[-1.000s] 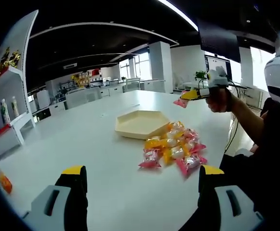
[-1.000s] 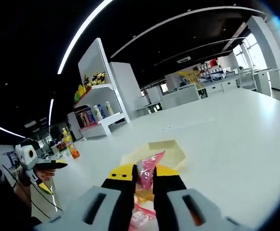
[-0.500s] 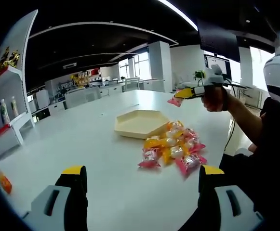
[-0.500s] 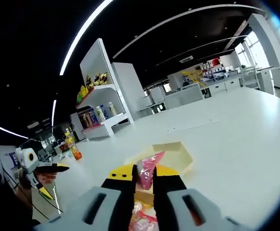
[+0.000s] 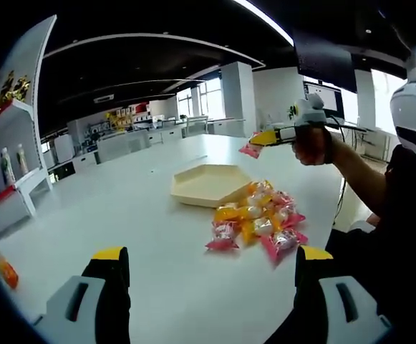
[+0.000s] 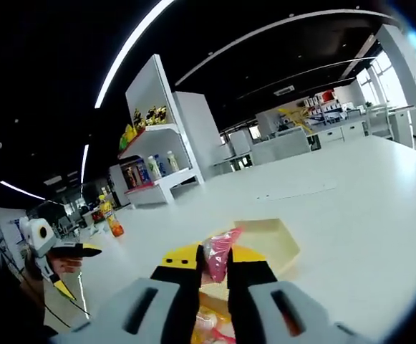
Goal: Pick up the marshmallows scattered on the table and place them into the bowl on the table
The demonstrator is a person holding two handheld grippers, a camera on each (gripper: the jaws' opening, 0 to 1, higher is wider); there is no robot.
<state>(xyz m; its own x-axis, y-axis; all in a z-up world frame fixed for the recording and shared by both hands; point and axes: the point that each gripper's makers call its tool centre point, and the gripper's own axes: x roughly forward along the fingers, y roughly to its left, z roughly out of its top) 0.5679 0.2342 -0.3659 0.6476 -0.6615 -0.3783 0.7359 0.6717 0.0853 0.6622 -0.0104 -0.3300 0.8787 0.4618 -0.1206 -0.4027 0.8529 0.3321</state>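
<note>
Leftward since a second ago: right gripper (image 5: pixel 259 138) has carried its pink marshmallow (image 5: pixel 251 150) from beyond the bowl's right side to a spot above the bowl's far right edge. Right gripper's own view: jaws clamped narrow on the pink marshmallow (image 6: pixel 218 254), bowl (image 6: pixel 279 241) just beyond the tips. Bowl (image 5: pixel 206 184) is cream, hexagonal, mid-table on the white table (image 5: pixel 122 215). Pile of wrapped marshmallows (image 5: pixel 259 220) (pink, yellow, orange) lies just right and near side of the bowl, touching its rim. Left gripper (image 5: pixel 211 269) low over the near table edge, jaws wide apart, holding nothing. Shelving unit (image 6: pixel 154 161) stands far left.
</note>
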